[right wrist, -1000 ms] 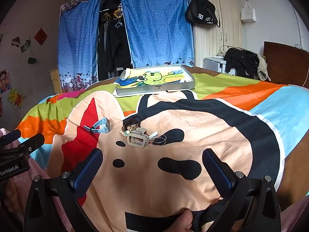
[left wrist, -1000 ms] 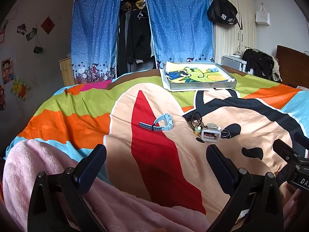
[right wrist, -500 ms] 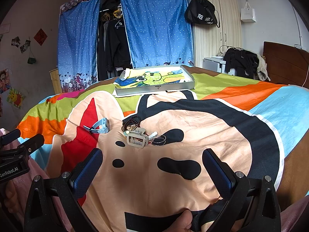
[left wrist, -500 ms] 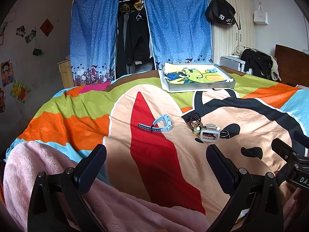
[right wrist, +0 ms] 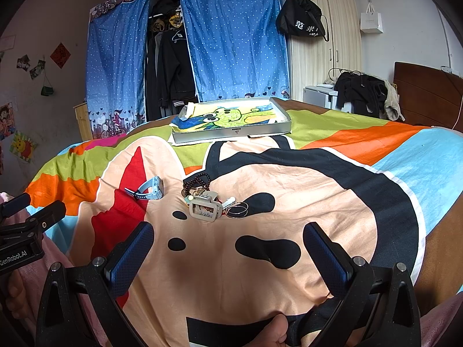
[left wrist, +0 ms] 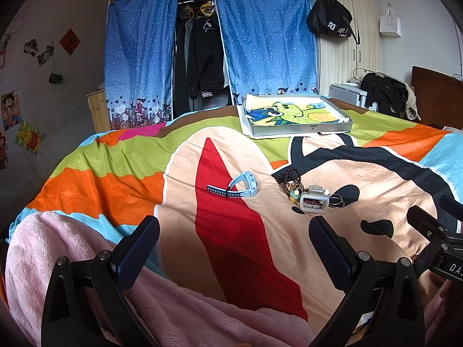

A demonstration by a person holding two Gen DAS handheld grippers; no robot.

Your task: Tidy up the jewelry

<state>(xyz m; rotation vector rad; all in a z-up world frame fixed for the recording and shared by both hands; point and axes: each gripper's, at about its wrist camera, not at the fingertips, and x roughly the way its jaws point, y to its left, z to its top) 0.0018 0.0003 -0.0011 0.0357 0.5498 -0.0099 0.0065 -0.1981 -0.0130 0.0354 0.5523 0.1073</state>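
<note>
Both sets of jaws stand wide apart with nothing between them: the left gripper (left wrist: 233, 241) hangs over the pink blanket (left wrist: 72, 248) at the bed's near edge, the right gripper (right wrist: 228, 244) low over the bedspread (right wrist: 289, 173), each short of the jewelry. I count one light-blue watch (left wrist: 241, 188) lying alone on the red patch, and just to its right a small heap: one string of dark beads (right wrist: 196, 180), one grey hair claw (right wrist: 206, 208), and thin wire hoops (right wrist: 237, 209), two or perhaps three, too fine to tell. One shallow silver tray (right wrist: 231, 130) with a cartoon picture in it sits well beyond, toward the far side of the bed. The cover is a bright cartoon print; behind it hang blue dotted curtains (left wrist: 260, 37) and a black bag (left wrist: 330, 20).
</note>
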